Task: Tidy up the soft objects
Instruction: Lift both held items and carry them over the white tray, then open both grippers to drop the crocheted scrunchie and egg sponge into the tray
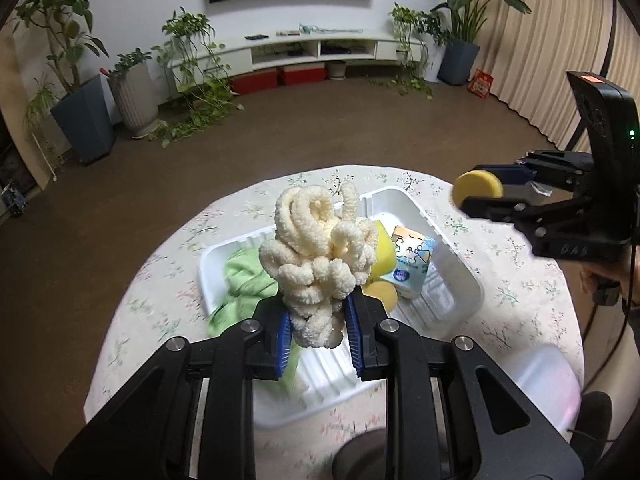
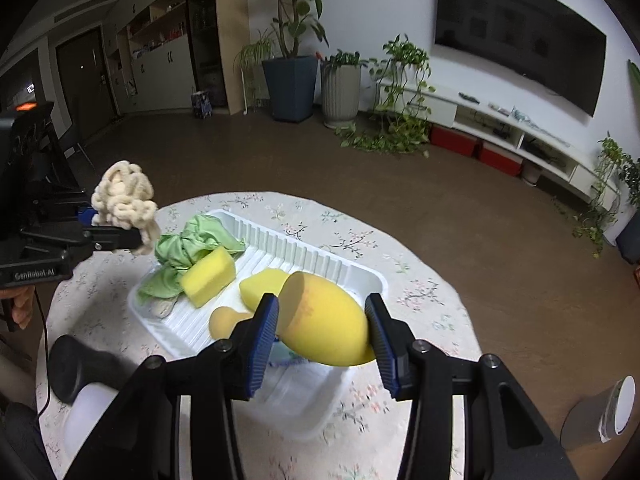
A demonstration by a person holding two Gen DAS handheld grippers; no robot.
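Hovering over the white tray (image 1: 460,280) on the round tabletop (image 1: 520,304), both hand-held grippers are seen loaded. The left hand-held gripper (image 1: 318,332) is clamped on a cream chenille bundle (image 1: 320,248), its blue pads (image 1: 283,336) pressed against the lower stalk while the looped mass stands up beyond the fingertips. The right hand-held gripper (image 2: 320,340) is clenched on a yellow egg-shaped sponge (image 2: 326,320), whose long axis is laid across the jaws from one pad to the other, with the cut flat face turned to the left. Both loads are held above the tray, not in it. Inside the tray a green cloth (image 2: 188,244), a yellow block sponge (image 2: 208,276), a yellow wedge sponge (image 2: 262,284), a small orange sponge (image 2: 224,320) and a tissue pack (image 1: 412,260) are already gathered. From the left hand-held gripper the tray lies straight ahead and below, the bundle hanging over the cloth end; from the right one the open ribbed floor lies directly beneath and slightly forward. Neither hand appears clearly nearer, so a release from either is judged to call only for lowering. A dark rounded object (image 2: 80,364) and a translucent tub (image 1: 548,384) sit at the near edge of the tabletop.
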